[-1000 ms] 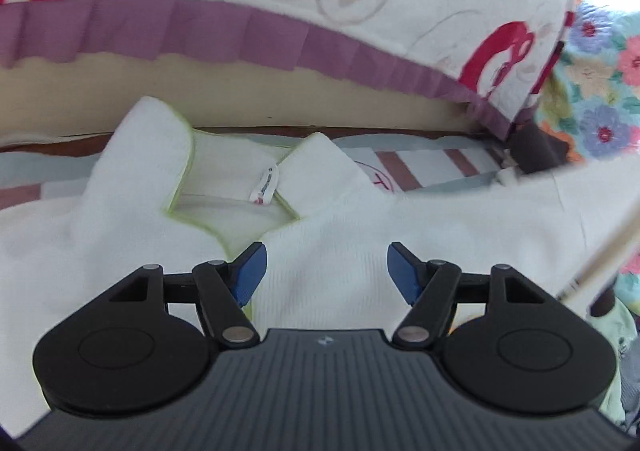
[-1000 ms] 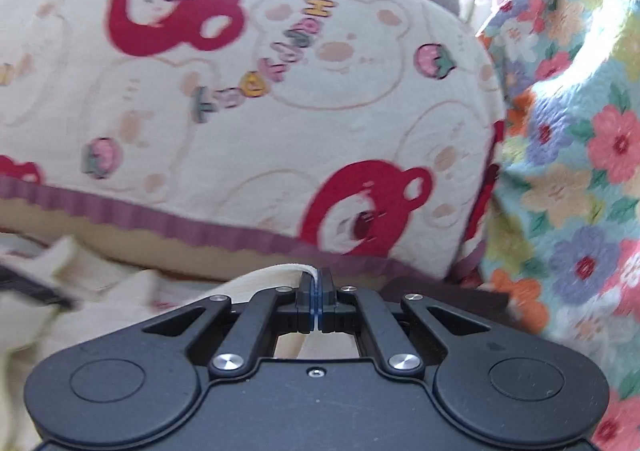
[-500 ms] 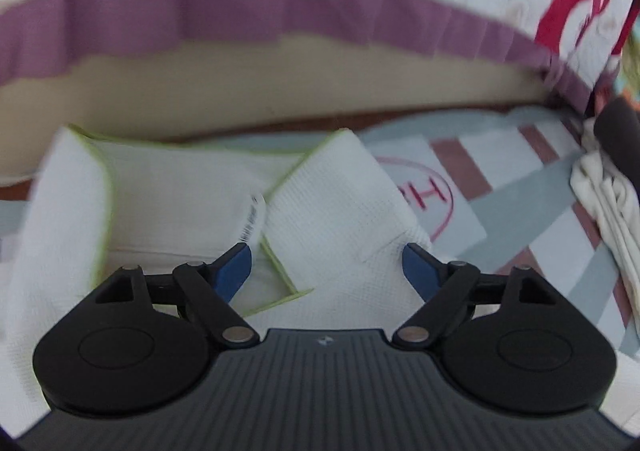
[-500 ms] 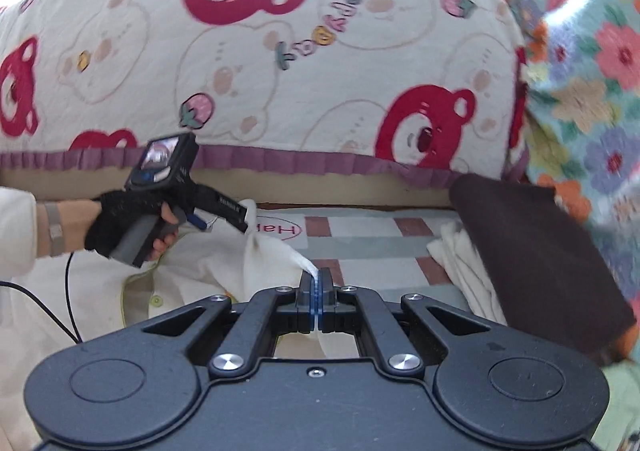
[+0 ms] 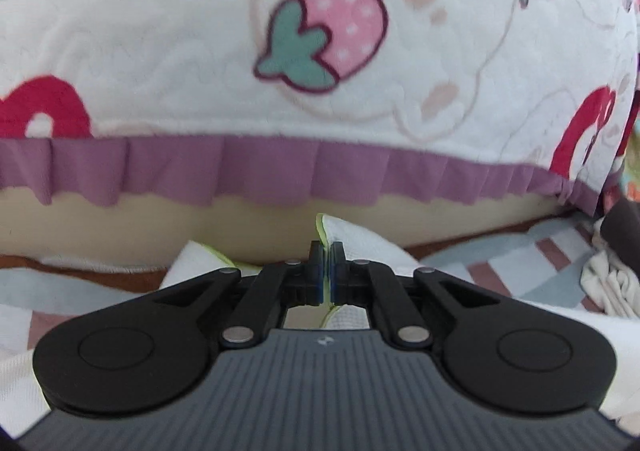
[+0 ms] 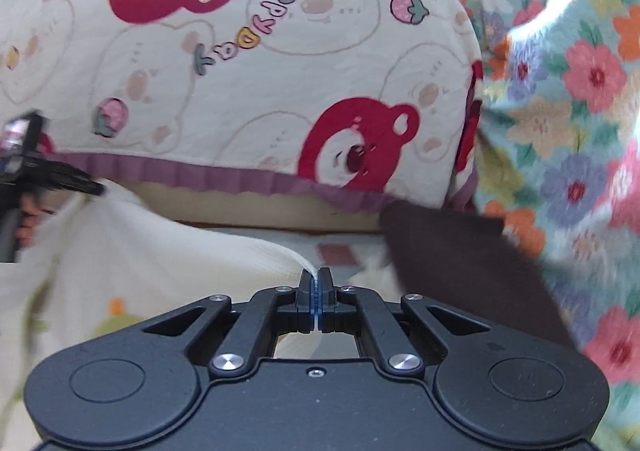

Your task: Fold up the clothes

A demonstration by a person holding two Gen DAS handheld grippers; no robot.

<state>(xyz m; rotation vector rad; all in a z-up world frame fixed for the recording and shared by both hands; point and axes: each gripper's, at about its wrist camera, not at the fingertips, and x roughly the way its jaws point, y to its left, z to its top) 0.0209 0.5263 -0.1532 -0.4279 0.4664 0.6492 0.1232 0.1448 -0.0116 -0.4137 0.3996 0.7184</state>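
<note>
The bear-print quilted cover (image 5: 168,51) with a purple ruffle hem fills the upper half of both views, from 9 o'clock across to 3 o'clock; a floral cloth (image 6: 568,99) takes the right wrist view from 1 to 4 o'clock, blurred at its edge. Below the hem lies a striped mat (image 5: 472,263) of grey, white and dusty pink, mostly covered. The white shirt (image 6: 172,251) spreads over it toward 8 o'clock in the right wrist view, its lower part cut off by the gripper body, with a blurred orange and green print near 7 o'clock. A dark brown cloth (image 6: 460,251) lies at 3 o'clock, beside a crumpled cream garment (image 5: 608,283). The left gripper (image 5: 325,271) has just closed, its jaws pinching the shirt's green-edged collar (image 5: 340,235) at centre. The right gripper (image 6: 316,291) is clamped on a thin fold of the shirt's fabric. At 9 o'clock a hand (image 6: 24,211) on a gripper handle is half cut off.
</note>
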